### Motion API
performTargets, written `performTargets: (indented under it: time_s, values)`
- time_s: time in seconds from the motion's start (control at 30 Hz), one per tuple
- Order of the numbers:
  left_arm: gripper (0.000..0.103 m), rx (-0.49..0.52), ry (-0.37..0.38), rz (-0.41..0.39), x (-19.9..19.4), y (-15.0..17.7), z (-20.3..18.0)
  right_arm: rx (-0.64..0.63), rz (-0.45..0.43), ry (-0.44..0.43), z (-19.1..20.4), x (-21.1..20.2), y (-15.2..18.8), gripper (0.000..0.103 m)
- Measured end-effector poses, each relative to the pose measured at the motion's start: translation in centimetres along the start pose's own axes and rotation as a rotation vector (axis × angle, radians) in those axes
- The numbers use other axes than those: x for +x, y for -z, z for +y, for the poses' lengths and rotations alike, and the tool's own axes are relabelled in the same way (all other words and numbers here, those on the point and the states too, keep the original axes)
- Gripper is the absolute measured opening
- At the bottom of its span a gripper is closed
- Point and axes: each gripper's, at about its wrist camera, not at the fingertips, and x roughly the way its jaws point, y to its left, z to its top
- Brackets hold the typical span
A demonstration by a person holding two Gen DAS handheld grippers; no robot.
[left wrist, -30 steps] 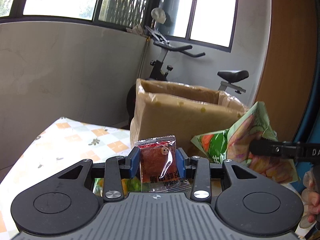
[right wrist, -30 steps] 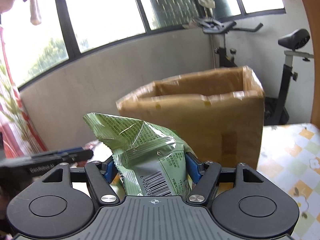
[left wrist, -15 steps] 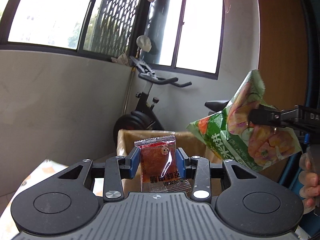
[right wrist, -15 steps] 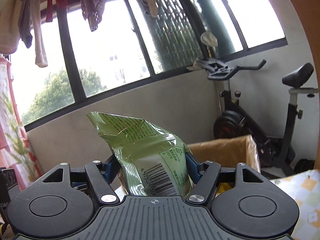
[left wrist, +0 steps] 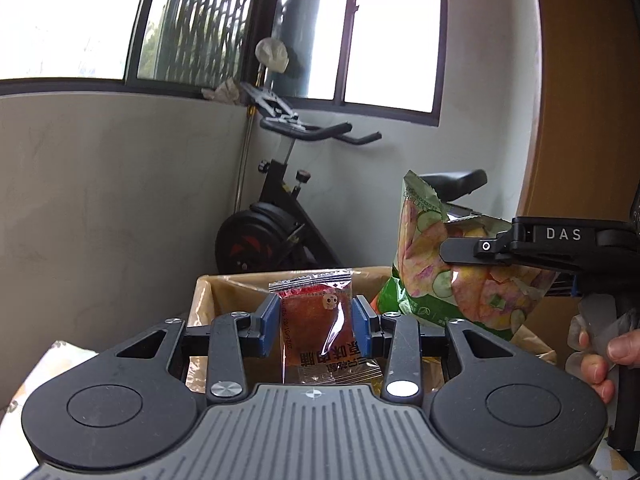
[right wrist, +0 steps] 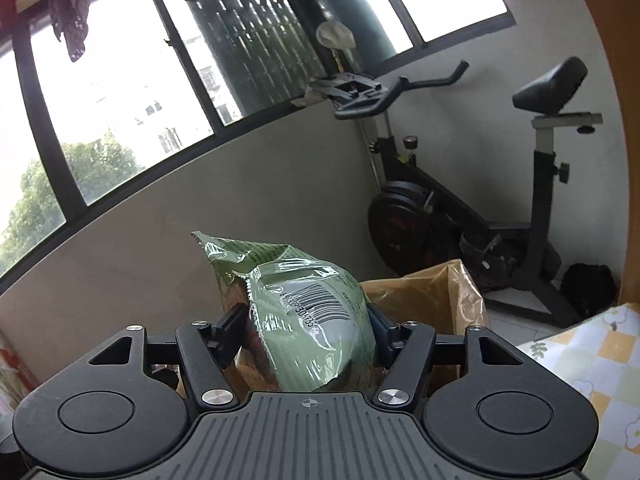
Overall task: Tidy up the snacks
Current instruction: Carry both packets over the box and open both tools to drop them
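Note:
My left gripper (left wrist: 315, 322) is shut on a small clear packet with a reddish-brown snack (left wrist: 316, 332) and holds it above the open cardboard box (left wrist: 224, 286). My right gripper (right wrist: 306, 330) is shut on a green chip bag (right wrist: 308, 320), barcode side facing me, over the same box (right wrist: 432, 296). In the left wrist view the chip bag (left wrist: 452, 280) hangs at the right, pinched by the right gripper's black finger (left wrist: 480, 246).
An exercise bike (right wrist: 460, 216) stands behind the box by the wall. A checkered tablecloth (right wrist: 592, 352) covers the table at the right of the right wrist view. A hand (left wrist: 600, 348) holds the right gripper's handle. Windows fill the upper background.
Both grippers have risen from table level and tipped toward the box opening, still holding their snacks. The chip bag has dropped lower over the box.

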Motion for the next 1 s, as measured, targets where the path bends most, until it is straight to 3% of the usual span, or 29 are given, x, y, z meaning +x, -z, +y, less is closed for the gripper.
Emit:
performTargets:
  time_s: [0.1,0.3,0.37,0.43,0.5,0.7,0.87,1.0]
  values:
    - [0.041,-0.004,-0.012,0.022,1.0,0.2,0.4,0.046,0.015,0.009,-1.0,1.8,0.4,0.059]
    - [0.043,-0.004,-0.034,0.064,2.4,0.0,1.0,0.155,0.153,0.016,-1.9,5.2,2.8,0.060]
    - [0.052,-0.004,-0.034,0.075,2.6,0.0,1.1,0.167,0.175,0.039,-2.0,5.6,3.3,0.062]
    - [0.063,0.004,-0.043,0.079,2.3,0.1,1.2,0.166,0.164,0.040,-2.0,5.4,3.3,0.067]
    - [0.066,0.018,-0.051,0.076,2.1,0.1,1.2,0.169,0.148,0.016,-1.8,4.8,3.0,0.077]
    - [0.067,0.008,-0.059,0.078,0.9,-0.2,1.5,0.063,0.117,-0.003,-0.4,1.5,2.6,0.076]
    - [0.067,0.005,-0.072,0.072,-0.4,-0.3,2.2,-0.048,0.100,0.015,0.3,-0.9,2.9,0.069]
    - [0.067,-0.005,-0.077,0.070,-1.6,-0.4,2.3,-0.044,0.086,0.024,0.1,-2.2,2.9,0.066]
